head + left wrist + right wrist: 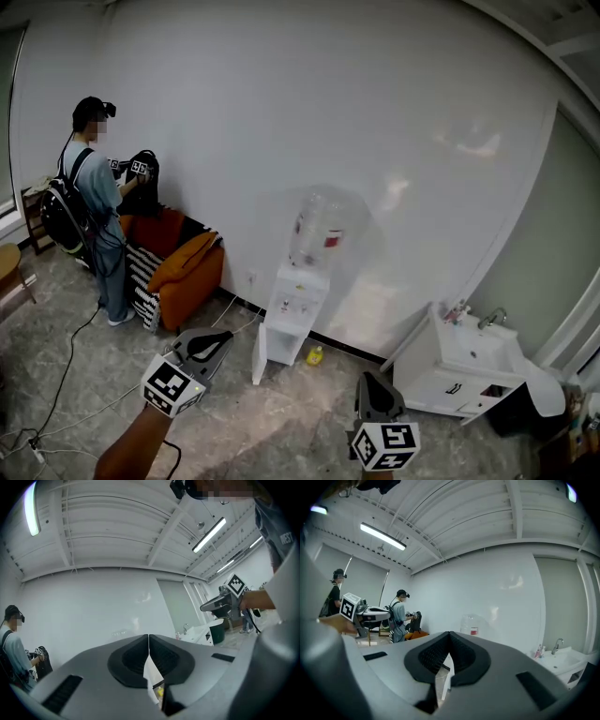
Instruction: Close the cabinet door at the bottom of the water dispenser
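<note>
Dispenser [296, 309] on grey floor [281, 424], white wall [281, 94]

The right gripper [449, 633] has its jaws closed tip to tip with nothing between them, and a white panel [448, 677] shows through the gap below. Above the jaws rises the dispenser's bottle [469, 623] against the white wall. A person with a backpack [398, 616] stands far left, and a sink [562, 657] sits at the right.
</note>
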`<state>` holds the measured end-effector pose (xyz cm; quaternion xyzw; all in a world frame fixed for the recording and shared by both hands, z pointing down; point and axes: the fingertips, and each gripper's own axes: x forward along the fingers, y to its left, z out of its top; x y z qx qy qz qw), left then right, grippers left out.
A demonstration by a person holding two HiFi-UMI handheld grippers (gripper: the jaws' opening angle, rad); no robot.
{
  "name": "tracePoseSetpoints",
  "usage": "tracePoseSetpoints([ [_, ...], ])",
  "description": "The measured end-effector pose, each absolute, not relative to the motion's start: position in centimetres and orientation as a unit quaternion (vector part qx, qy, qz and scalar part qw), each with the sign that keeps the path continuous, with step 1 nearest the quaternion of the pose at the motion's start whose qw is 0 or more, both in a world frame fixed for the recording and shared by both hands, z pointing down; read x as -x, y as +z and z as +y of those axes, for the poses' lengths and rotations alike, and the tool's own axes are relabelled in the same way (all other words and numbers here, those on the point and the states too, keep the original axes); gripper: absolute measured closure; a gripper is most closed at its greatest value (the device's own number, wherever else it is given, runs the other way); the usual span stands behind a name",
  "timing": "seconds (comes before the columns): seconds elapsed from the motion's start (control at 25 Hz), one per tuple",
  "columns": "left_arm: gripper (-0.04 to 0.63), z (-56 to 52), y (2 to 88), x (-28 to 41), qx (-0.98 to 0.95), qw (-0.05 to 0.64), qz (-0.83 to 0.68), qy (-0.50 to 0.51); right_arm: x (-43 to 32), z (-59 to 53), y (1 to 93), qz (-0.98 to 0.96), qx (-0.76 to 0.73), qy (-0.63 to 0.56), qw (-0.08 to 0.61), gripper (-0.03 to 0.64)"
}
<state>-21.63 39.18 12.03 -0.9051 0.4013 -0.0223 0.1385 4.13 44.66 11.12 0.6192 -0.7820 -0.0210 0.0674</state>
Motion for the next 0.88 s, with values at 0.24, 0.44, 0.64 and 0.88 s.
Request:
tracePoseSetpoints([
  [0.24, 0.575, 38.0, 12.4, 21.1, 0.909, 0.134, 0.395, -0.027, -4.2, 43.4, 11.4, -0.784, -0.618, -0.013, 0.057, 0.591],
  [0.44, 0.575, 36.4, 13.0, 21.2, 0.906, 0.127, 0.402, -0.032, -5.0, 41.3, 12.0, -0.784, -0.618, -0.009, 0.059, 0.591],
  [0.64, 0.575, 34.3, 13.7, 20.9, 0.899, 0.122, 0.418, -0.049, -6.2, 37.9, 12.7, -0.793, -0.606, -0.006, 0.059, 0.591],
  [0.88, 0.575, 30.7, 14.0, 19.8, 0.886, 0.118, 0.443, -0.067, -8.0, 32.7, 13.3, -0.808, -0.587, 0.000, 0.053, 0.591],
])
